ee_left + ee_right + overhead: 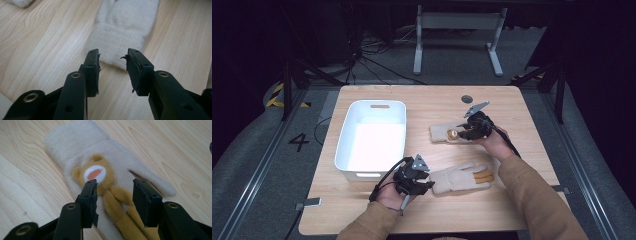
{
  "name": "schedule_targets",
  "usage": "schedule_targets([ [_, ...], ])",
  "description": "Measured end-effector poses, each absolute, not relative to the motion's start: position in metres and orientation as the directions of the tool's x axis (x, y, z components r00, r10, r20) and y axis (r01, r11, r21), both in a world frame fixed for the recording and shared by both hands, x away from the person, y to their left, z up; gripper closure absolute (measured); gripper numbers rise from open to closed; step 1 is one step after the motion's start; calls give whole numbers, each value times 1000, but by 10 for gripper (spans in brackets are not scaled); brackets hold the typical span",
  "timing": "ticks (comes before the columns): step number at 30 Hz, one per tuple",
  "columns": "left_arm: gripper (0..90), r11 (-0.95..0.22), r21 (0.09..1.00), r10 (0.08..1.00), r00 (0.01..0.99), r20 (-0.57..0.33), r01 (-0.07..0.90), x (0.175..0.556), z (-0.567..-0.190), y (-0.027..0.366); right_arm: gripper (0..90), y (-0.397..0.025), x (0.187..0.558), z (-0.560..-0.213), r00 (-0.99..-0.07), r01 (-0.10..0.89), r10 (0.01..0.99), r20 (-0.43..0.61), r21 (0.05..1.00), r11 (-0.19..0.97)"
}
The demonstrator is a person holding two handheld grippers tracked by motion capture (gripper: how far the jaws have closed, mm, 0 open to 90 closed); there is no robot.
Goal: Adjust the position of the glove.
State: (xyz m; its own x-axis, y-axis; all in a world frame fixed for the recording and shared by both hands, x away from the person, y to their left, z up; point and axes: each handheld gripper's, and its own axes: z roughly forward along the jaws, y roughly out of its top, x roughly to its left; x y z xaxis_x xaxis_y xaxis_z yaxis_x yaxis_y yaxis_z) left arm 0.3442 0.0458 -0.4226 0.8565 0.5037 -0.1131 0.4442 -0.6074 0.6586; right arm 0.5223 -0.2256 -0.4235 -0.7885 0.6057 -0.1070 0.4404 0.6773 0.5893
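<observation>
Two cream knitted gloves lie on the wooden table [432, 210]. The near glove [460, 179] has brown fingertips and points right; its ribbed cuff [117, 42] sits just ahead of my left gripper [112, 60], which is open with nothing between the jaws. My left gripper [428, 182] rests at the cuff end. The far glove [441, 133] carries a brown bear face [96, 173] with long brown arms. My right gripper [115, 186] hangs open just above that bear, jaws either side of its neck. In the high view my right gripper [460, 133] is over this glove.
A white plastic bin [371, 139] with a slot handle stands at the table's left half, close to my left gripper. A small dark round disc [467, 99] lies near the far edge. Bare wood spreads to the right and front of the gloves.
</observation>
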Motion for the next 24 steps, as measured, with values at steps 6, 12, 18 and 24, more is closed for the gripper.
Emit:
schedule_targets([
  [6,627,-616,653,499,859,-110,441,344,-424,44,537,-227,528,-431,-793,455,603,-87,573,681],
  [12,629,-616,650,498,860,-116,444,344,-424,44,548,-230,531,-437,-789,482,611,-69,548,684],
  [18,627,-620,646,497,860,-116,445,344,-425,43,665,-232,532,-439,-791,488,609,-55,544,682],
  [24,630,-623,642,492,862,-123,447,345,-425,43,772,-229,529,-437,-800,470,594,-85,527,708],
])
